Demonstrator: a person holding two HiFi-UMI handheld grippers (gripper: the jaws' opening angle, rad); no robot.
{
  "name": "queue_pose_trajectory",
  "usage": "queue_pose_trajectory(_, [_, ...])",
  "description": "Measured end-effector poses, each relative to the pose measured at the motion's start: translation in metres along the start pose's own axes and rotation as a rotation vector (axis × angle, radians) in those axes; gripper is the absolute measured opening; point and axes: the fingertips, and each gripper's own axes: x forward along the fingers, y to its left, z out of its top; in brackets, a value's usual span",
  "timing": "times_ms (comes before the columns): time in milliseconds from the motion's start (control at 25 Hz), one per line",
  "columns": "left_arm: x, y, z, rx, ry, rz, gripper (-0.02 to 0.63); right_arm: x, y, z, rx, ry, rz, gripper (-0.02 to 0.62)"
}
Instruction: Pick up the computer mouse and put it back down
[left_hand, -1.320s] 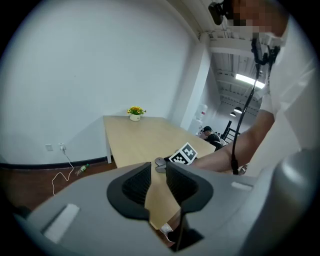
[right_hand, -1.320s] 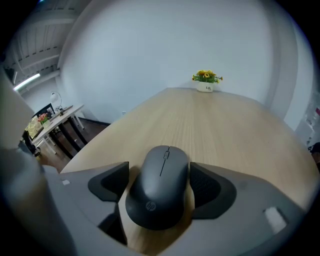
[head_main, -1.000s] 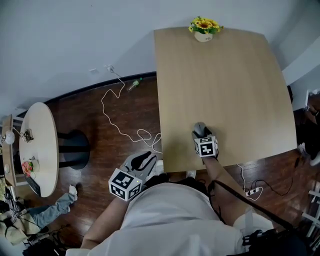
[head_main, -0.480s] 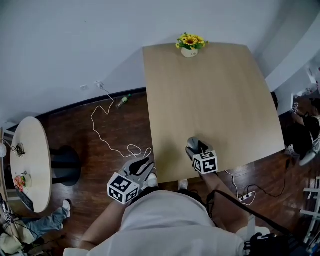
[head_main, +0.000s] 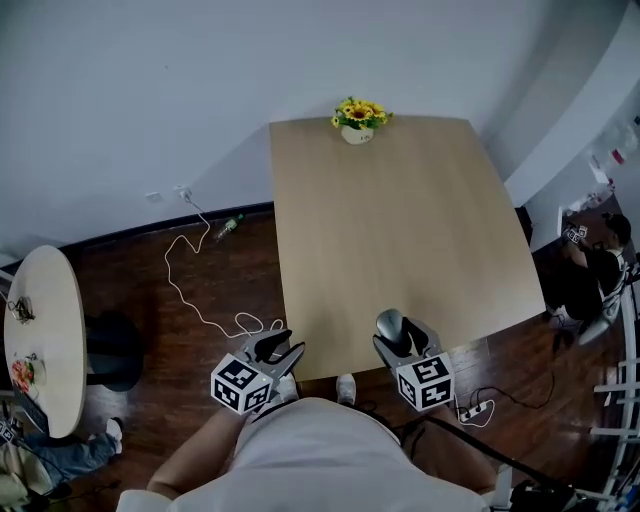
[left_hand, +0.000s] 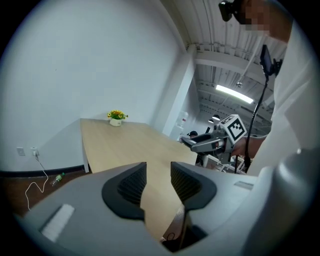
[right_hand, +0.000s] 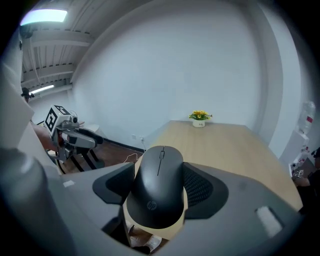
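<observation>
A black computer mouse (right_hand: 157, 192) sits clamped between the pads of my right gripper (right_hand: 160, 175), its nose pointing out over the table. In the head view the mouse (head_main: 390, 326) and right gripper (head_main: 395, 335) hang above the near edge of the light wooden table (head_main: 400, 220). My left gripper (head_main: 272, 348) is held off the table's near left corner, over the floor. Its jaws stand a little apart in the left gripper view, with nothing between them (left_hand: 158, 175). That view also catches the right gripper (left_hand: 210, 142) from the side.
A small pot of yellow flowers (head_main: 357, 117) stands at the table's far edge. A white cable (head_main: 190, 290) and a bottle (head_main: 229, 227) lie on the dark floor to the left, near a round side table (head_main: 40, 330). A power strip (head_main: 470, 410) lies at front right.
My right gripper has risen off the tabletop with the mouse in it and drawn back toward the near edge. The left gripper shifted slightly. The head view has tilted.
</observation>
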Motion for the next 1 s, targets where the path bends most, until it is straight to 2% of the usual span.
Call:
queue_pose_trajectory(400, [0.006, -0.01, 0.01, 0.067, 0.011, 0.001, 0.123, -0.036, -0.008, -0.008, 0.012, -0.026, -0.048, 0.302])
queue_pose_trajectory(640, [0.008, -0.013, 0.016, 0.059, -0.003, -0.009, 0.146, -0.031, -0.012, -0.005, 0.014, -0.034, -0.044, 0.302])
queue_pose_trajectory(1000, [0.005, -0.01, 0.016, 0.044, -0.014, 0.0, 0.146, -0.017, -0.021, 0.001, 0.012, -0.032, -0.028, 0.302])
